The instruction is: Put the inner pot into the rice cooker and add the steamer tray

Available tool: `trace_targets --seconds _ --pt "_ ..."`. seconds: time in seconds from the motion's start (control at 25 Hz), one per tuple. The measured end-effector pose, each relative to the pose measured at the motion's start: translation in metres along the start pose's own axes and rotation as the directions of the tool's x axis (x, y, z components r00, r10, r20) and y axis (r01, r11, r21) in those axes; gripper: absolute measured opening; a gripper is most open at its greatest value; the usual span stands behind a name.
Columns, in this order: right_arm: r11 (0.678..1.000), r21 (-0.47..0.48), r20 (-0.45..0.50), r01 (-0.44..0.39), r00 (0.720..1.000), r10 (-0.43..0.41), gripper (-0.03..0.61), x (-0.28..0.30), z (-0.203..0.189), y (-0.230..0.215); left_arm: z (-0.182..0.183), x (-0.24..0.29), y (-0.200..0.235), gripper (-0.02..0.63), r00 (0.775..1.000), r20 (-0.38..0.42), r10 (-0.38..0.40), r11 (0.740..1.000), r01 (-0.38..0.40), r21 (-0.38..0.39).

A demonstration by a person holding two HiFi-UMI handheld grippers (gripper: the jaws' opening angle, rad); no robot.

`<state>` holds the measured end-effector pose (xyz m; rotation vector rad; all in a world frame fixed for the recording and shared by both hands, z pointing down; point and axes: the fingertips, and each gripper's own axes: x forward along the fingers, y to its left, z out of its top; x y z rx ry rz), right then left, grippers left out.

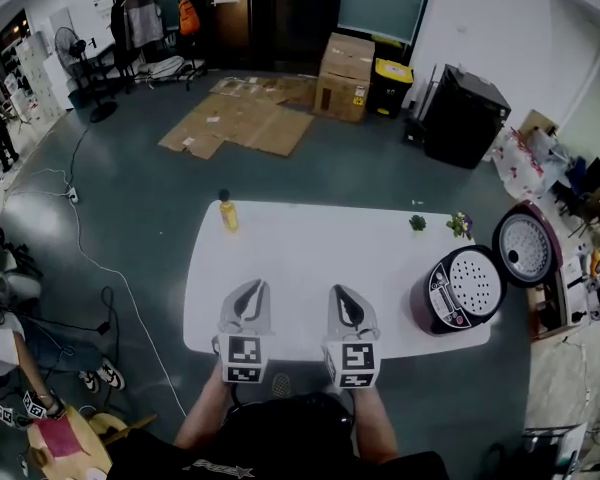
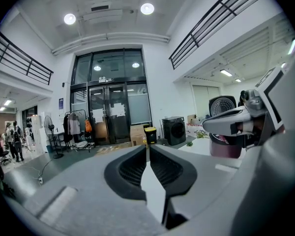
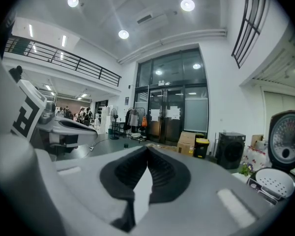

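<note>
Grey plastic with black ribbed pads, the left gripper (image 2: pixel 147 147) is clenched, its jaws meeting at the tips with nothing between them; the right gripper (image 3: pixel 147 149) is likewise clenched and empty. In the head view the two lie side by side at the lower middle of the frame, over the near edge of the white table (image 1: pixel 300 253), each pointing away from the person, with their marker cubes just above the person's forearms. The table around them is bare. Well apart from both, at the right end of the table, stands the dark maroon rice cooker (image 1: pixel 450 298) with its lid (image 1: pixel 527 245) swung open to the upper right. A pale perforated steamer tray (image 1: pixel 477 284) sits in the cooker's mouth; whether the inner pot lies under it cannot be told. Along the far edge of the table are a yellow bottle (image 1: pixel 228 214), upright at the left, and two small plants (image 1: pixel 417 222) near the cooker. Beyond the table, flattened cardboard (image 1: pixel 242 120) lies on the grey floor, with stacked boxes (image 1: pixel 344 76) at the upper middle of the frame
</note>
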<state>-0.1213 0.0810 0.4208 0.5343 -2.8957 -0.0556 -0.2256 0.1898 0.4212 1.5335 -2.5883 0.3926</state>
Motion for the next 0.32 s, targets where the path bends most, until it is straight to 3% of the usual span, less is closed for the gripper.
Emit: trace_targets --seconds 0.32 --pt "1.0 0.011 -0.006 0.011 1.0 -0.011 0.006 0.0005 -0.0061 -0.0096 -0.0021 0.0074 -0.0067 0.029 1.0 -0.004 -0.011 1.0 0.011 0.004"
